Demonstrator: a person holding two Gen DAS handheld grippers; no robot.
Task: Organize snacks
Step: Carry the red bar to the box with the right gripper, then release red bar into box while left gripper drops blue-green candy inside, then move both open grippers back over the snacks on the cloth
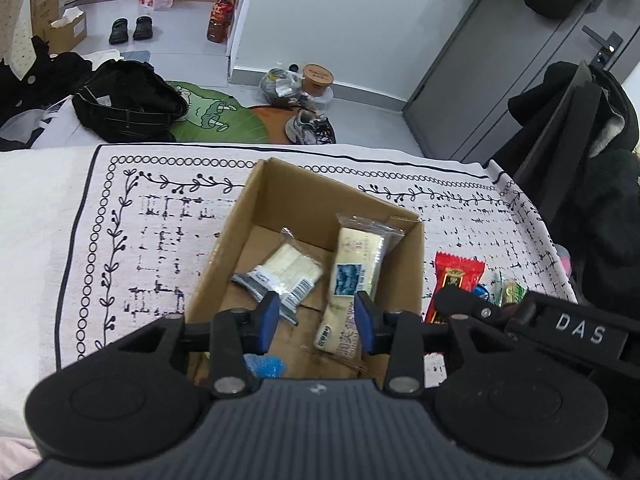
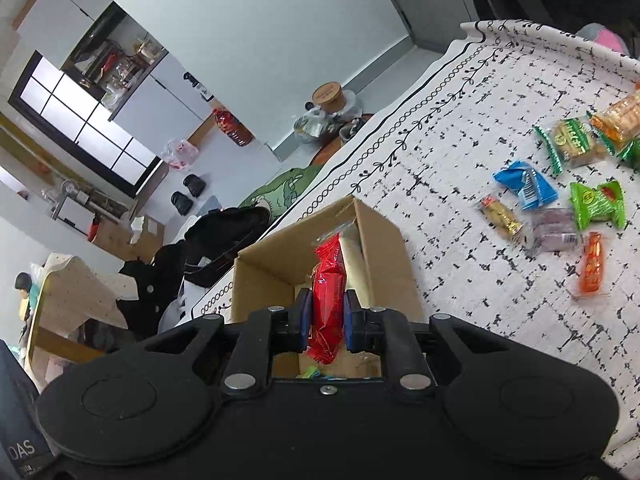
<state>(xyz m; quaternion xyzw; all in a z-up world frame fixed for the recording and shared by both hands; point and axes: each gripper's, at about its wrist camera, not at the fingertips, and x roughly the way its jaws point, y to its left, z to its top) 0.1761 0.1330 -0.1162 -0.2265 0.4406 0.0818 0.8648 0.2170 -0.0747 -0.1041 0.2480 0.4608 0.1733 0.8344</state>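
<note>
Grey floor, shoes and a green mat lie beyond the far edge of a table spread with a white patterned cloth (image 1: 120, 208); on it, near the middle, stands an open cardboard box (image 1: 408, 264). From the left wrist view, the left gripper (image 1: 316, 318) hangs over the near wall of the box with its blue pads apart and nothing between them; below it lie a pale clear-wrapped snack (image 1: 288, 270) on the box floor and a cream packet (image 1: 356, 264) leaning on the right wall; a red packet (image 1: 454, 284) shows just outside the box's right wall, carried by the other tool.

From the right wrist view, the right gripper (image 2: 327, 320) is clamped on that red packet (image 2: 328, 300), which stands upright over the near rim of the box (image 2: 384, 256); loose snacks wait towards the right edge of the cloth, among them a blue packet (image 2: 524, 184), a green packet (image 2: 598, 204) and an orange stick (image 2: 591, 264).

The risks, as I judge them: the two tools crowd the same opening and could knock together; the long packet, let go too early, could catch the rim and tip outside; the light box could slide on the cloth if nudged.
</note>
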